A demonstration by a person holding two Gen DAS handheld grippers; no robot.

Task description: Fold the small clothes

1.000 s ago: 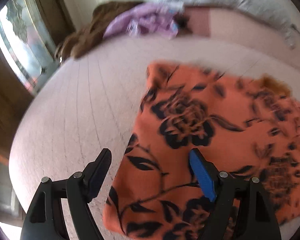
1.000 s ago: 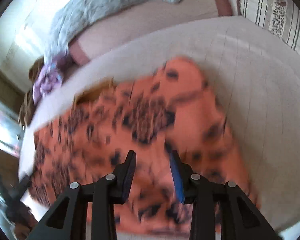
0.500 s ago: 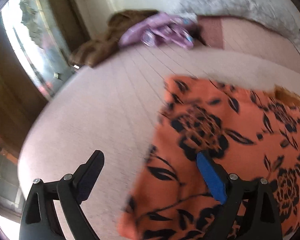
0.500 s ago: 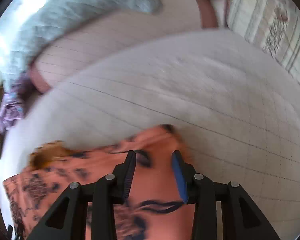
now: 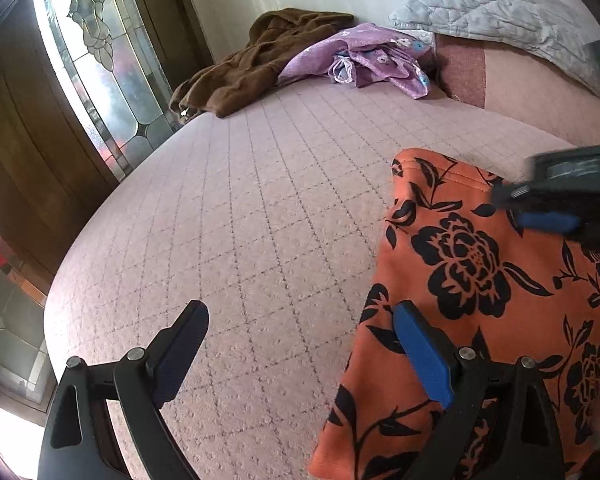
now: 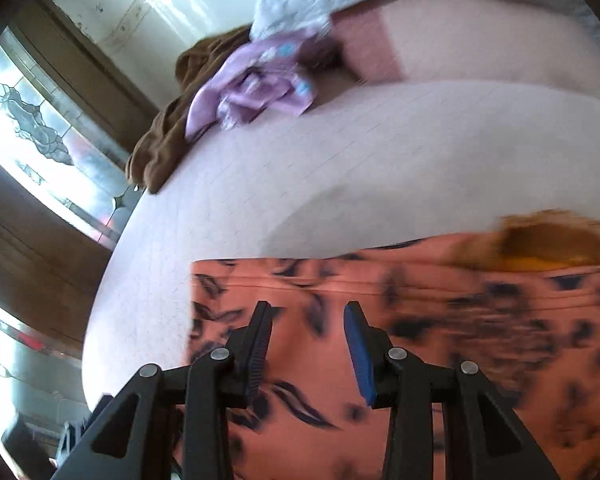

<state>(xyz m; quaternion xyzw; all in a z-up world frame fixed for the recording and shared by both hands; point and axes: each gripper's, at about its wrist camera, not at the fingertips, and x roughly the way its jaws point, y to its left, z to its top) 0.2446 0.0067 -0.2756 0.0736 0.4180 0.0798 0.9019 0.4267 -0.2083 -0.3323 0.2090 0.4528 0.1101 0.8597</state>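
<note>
A pale pink quilted bedspread [image 5: 260, 208] fills most of both views, stitched in a diamond grid. The left wrist view shows that grid sharply; in the right wrist view it is washed out and blurred. On it lies the orange floral garment [image 5: 480, 280], flat, with black roses and leaves, at the right of the left wrist view and across the bottom of the right wrist view [image 6: 380, 320]. Only the right wrist view shows a mustard-brown patch [image 6: 548, 236] at the garment's far edge.

At the far side of the bed lie a grey quilted pillow [image 5: 492, 4], a brown garment [image 5: 260, 64] and a crumpled lilac cloth [image 5: 372, 56] just beside it. A leaded glass window [image 5: 100, 60] stands at the left.

The left gripper [image 5: 300, 344] has just been opening and stands spread wide: one finger hangs over bare bedspread, the blue-padded one over the garment's left edge, pinching nothing. Only the left wrist view shows the right gripper [image 5: 540, 216] from outside, blurred above the garment's upper part. Its own view [image 6: 308, 340] shows its jaws partly apart, above the cloth, with nothing visibly between the pads.
</note>
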